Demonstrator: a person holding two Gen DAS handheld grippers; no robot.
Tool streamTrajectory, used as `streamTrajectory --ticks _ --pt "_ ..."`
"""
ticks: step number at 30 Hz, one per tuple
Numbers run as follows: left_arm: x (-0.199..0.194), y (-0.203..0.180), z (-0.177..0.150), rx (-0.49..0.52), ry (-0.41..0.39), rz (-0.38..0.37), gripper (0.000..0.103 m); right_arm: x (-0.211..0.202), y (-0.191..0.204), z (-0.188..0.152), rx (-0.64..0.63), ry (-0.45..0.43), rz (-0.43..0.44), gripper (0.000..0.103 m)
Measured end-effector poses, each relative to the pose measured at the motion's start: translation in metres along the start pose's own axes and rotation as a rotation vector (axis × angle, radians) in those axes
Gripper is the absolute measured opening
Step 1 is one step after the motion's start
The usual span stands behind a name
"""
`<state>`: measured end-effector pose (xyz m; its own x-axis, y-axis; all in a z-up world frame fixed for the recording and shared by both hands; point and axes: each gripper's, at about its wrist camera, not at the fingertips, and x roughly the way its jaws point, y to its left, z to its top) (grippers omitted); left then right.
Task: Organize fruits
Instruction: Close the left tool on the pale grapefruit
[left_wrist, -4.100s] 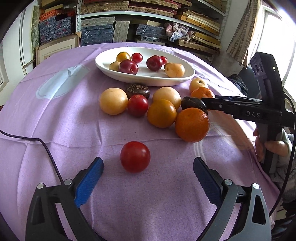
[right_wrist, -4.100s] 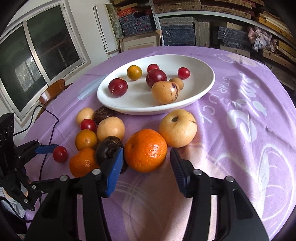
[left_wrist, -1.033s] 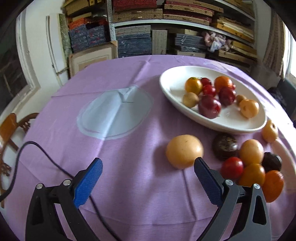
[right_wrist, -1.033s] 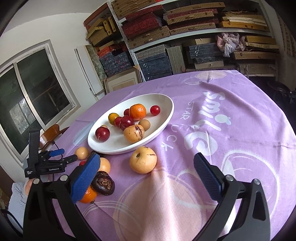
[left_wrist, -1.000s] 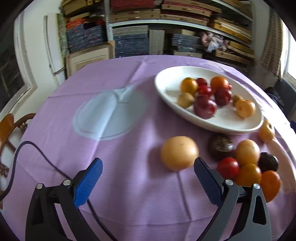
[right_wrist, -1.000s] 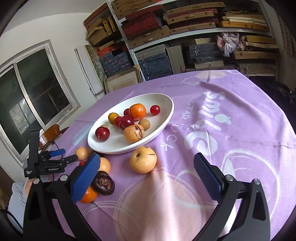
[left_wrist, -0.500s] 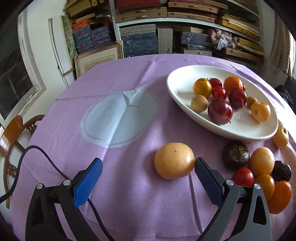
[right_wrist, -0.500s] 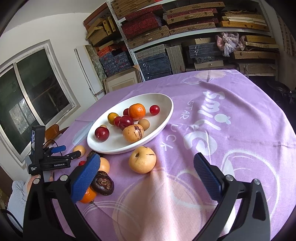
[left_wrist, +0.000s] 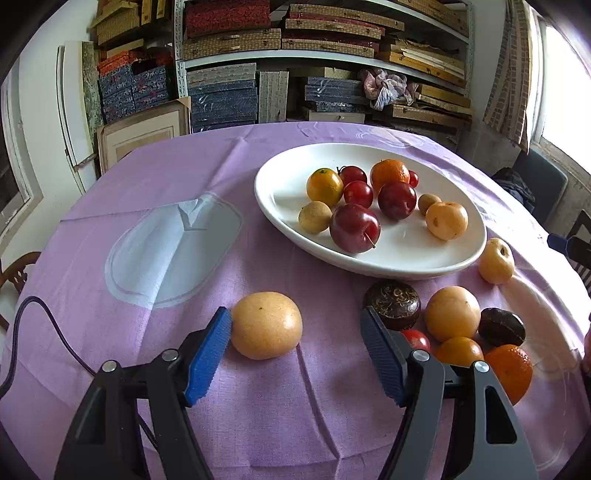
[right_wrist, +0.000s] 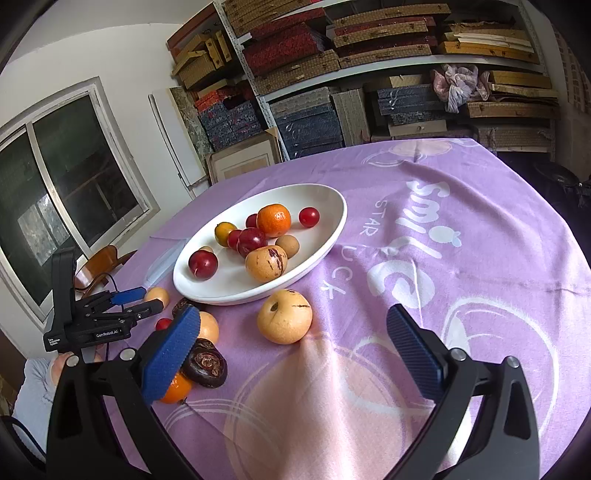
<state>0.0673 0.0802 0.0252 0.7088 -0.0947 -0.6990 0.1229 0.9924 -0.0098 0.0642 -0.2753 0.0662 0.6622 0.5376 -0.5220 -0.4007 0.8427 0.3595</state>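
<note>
A white oval plate (left_wrist: 280, 206) on the purple cloth holds several fruits, among them an orange (left_wrist: 389, 174) and red plums. My left gripper (left_wrist: 295, 328) is open around a round yellow fruit (left_wrist: 266, 325); the left pad (left_wrist: 208, 354) touches it, the right pad stands apart. A dark passion fruit (left_wrist: 393, 304) and a cluster of loose fruits lie to the right. My right gripper (right_wrist: 295, 343) is open and empty, held above the cloth behind a yellow pear-like fruit (right_wrist: 284, 316). The left gripper also shows in the right wrist view (right_wrist: 136, 301).
Shelves of stacked boxes (left_wrist: 221, 96) stand behind the table. A black cable (left_wrist: 22, 317) crosses the cloth's left edge. A wooden chair (right_wrist: 99, 258) and a window are at the left. The plate shows in the right wrist view (right_wrist: 325, 243) too.
My left gripper has moved forward to the yellow fruit and its jaws have narrowed around it. The right gripper has stayed still and open.
</note>
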Motion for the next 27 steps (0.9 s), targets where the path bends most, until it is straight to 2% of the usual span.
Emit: streamTrajectory --ticks 5,8,11,14,19,23,27 --pt "0.004 0.000 0.000 0.018 0.015 0.030 0.073 0.000 0.000 0.000 -0.001 0.003 0.001 0.099" --pt "0.014 0.003 0.001 0.005 0.060 0.045 0.073 0.001 0.002 -0.001 -0.017 0.012 -0.002 0.099" --pt "0.024 0.012 0.001 -0.034 0.113 0.019 0.073 0.004 0.006 -0.002 -0.044 0.023 -0.012 0.099" --pt "0.024 0.015 0.000 -0.046 0.113 0.019 0.067 0.007 0.009 -0.004 -0.063 0.027 -0.018 0.099" --pt "0.023 0.021 0.002 -0.069 0.102 0.027 0.046 0.010 0.009 -0.005 -0.068 0.034 -0.022 0.099" --pt "0.022 0.023 0.002 -0.068 0.102 0.032 0.046 0.012 0.011 -0.006 -0.084 0.055 -0.027 0.099" --pt "0.023 0.022 0.003 -0.068 0.103 0.032 0.046 0.021 0.020 -0.010 -0.157 0.105 -0.080 0.099"
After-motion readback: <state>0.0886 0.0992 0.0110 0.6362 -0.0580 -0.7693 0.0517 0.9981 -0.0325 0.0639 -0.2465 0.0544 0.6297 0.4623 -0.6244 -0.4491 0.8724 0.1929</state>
